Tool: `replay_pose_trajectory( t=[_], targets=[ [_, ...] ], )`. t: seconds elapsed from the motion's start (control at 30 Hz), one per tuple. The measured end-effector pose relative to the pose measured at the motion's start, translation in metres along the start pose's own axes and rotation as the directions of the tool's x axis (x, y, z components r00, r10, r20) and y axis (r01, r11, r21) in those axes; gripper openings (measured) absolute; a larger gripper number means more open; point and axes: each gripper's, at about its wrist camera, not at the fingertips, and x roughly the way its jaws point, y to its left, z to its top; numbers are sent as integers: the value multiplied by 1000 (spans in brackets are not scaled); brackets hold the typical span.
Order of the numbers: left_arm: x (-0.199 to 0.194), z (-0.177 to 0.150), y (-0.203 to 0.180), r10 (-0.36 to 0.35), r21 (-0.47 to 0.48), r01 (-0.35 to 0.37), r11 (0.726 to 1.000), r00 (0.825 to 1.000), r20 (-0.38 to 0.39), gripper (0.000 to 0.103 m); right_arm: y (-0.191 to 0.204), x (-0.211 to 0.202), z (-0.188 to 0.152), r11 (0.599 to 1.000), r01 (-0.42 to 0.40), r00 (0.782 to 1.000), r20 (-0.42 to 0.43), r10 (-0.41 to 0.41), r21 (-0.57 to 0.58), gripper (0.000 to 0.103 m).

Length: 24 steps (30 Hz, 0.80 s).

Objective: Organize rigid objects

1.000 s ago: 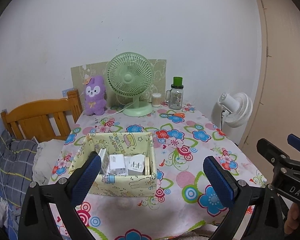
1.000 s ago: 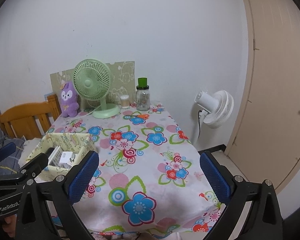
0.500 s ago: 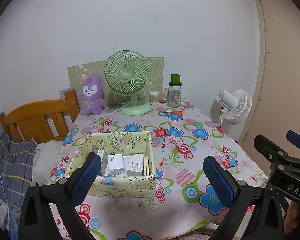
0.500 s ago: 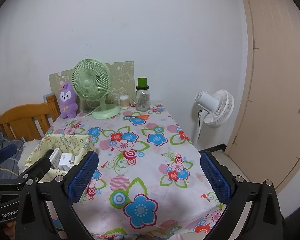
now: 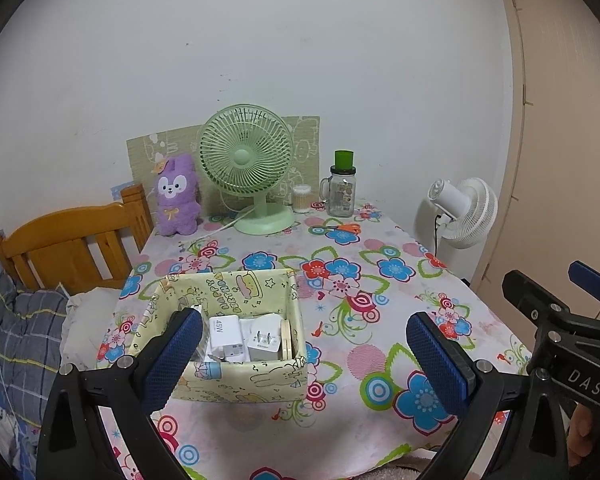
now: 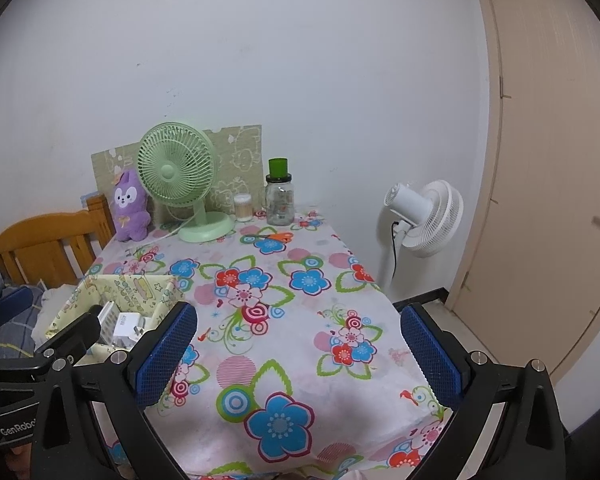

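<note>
Hovering above the near edge of the table point(image 5: 380, 280), both grippers are held with fingers spread wide and nothing between them: the left gripper point(image 5: 304, 354) over the cloth box point(image 5: 236, 380), the right gripper point(image 6: 298, 350) over bare flowered cloth. The box is seen on the left half of the table, near the front edge; inside it white chargers point(image 5: 244, 340) are packed upright side by side, with thin wooden pieces point(image 5: 287, 338) stood against the right wall. The chargers are judged light, hard and smooth-shelled, so a pinch across the flat faces is advised, not over the metal prongs. Little room is left for fingers between them. The box walls look soft and are expected to buckle if squeezed. At the far end orange-handled scissors point(image 5: 338, 229) lie flat, near a glass jar point(image 5: 341, 190) with a green lid; the jar is judged heavier, slippery and breakable, best taken low on the body. A green fan point(image 5: 246, 168) and purple plush toy point(image 5: 178, 196) stand behind.
</note>
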Motion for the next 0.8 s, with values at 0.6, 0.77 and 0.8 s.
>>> replay_pose_trajectory(
  t=[0.6,0.77,0.8],
  targets=[
    [3,0,0,8,4,-8,1000,1000,-13,103,-1,4,1,1000,-6,1000,-10,6,9,103],
    [5,0,0,7,3,-7,1000,1000,-19,103,0,6,1,1000,-7,1000,-13,7,6,103],
    [5,-1,0,7,2,-7,1000,1000,-22,103,0,7,2,1000,-6,1000,-15,6,5,103]
  ],
)
